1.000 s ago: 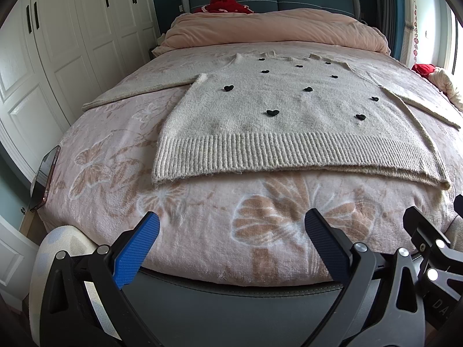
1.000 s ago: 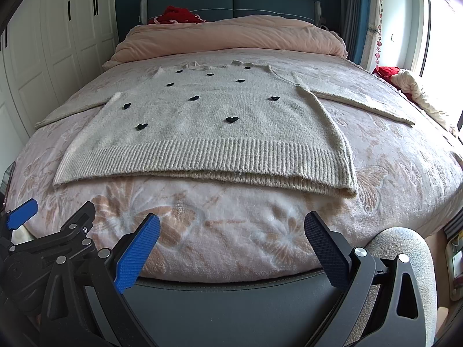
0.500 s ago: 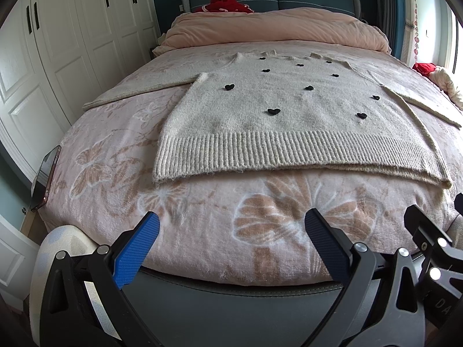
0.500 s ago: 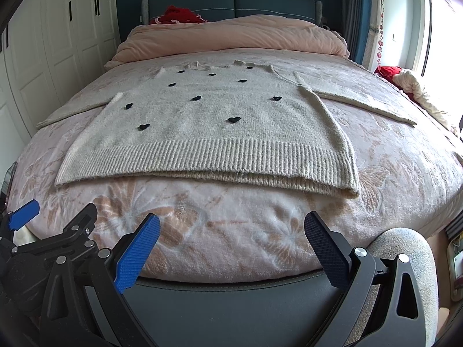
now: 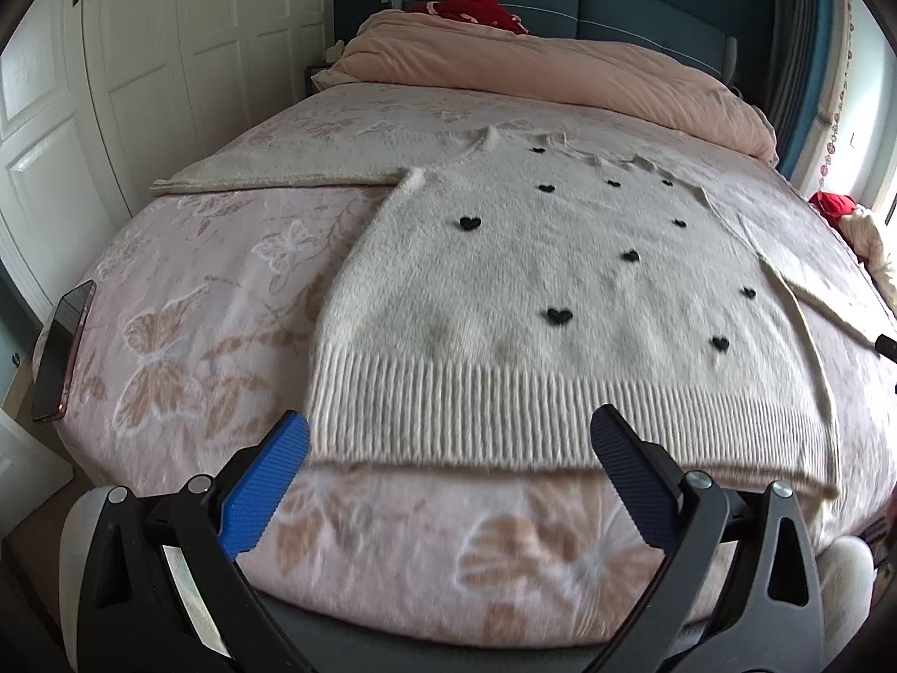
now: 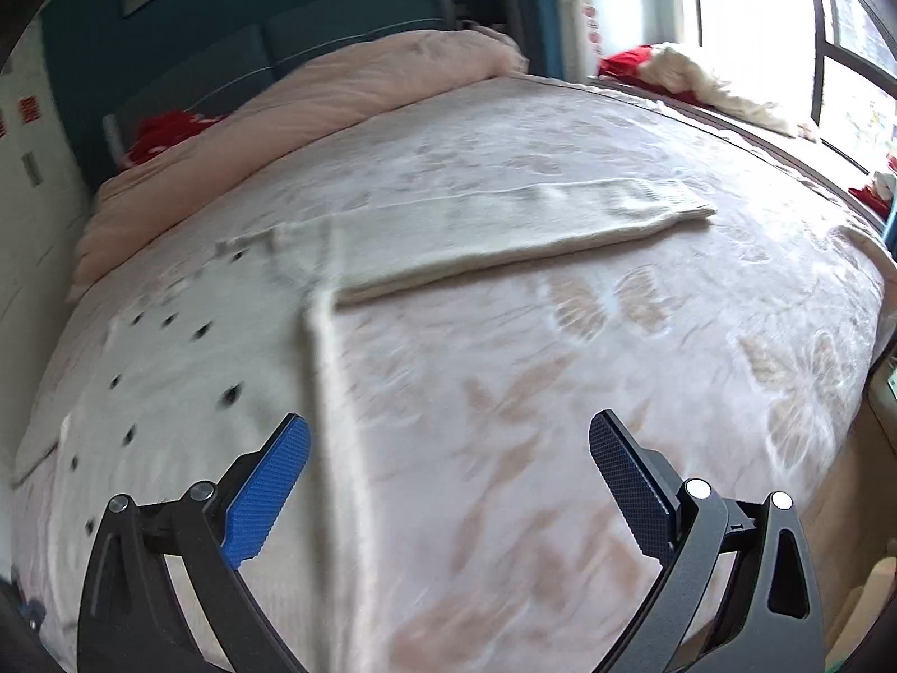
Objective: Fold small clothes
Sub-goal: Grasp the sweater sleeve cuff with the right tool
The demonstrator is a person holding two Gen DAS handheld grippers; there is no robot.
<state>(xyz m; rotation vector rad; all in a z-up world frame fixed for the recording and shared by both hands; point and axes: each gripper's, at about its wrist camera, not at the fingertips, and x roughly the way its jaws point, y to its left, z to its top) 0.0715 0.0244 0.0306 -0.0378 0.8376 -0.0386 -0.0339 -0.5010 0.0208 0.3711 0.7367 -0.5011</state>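
Note:
A cream knit sweater (image 5: 549, 291) with small black hearts lies flat on the bed, sleeves spread to both sides. My left gripper (image 5: 448, 474) is open and empty, hovering just above the ribbed hem (image 5: 504, 420) near its left part. In the right wrist view the sweater (image 6: 185, 387) fills the left, and its right sleeve (image 6: 521, 230) stretches out to the right. My right gripper (image 6: 448, 474) is open and empty above the bedspread, beside the sweater's right side edge (image 6: 322, 392).
The bed has a pink butterfly-print bedspread (image 5: 185, 336) and a rolled pink duvet (image 5: 560, 73) at the headboard. A phone (image 5: 61, 347) lies on the bed's left edge. White wardrobes (image 5: 112, 84) stand left. Red and white clothes (image 6: 689, 73) lie by the window.
Both grippers have moved forward over the bed. The left one now hangs over the hem. The right one has swung right toward the sweater's right edge and sleeve. Both stay open.

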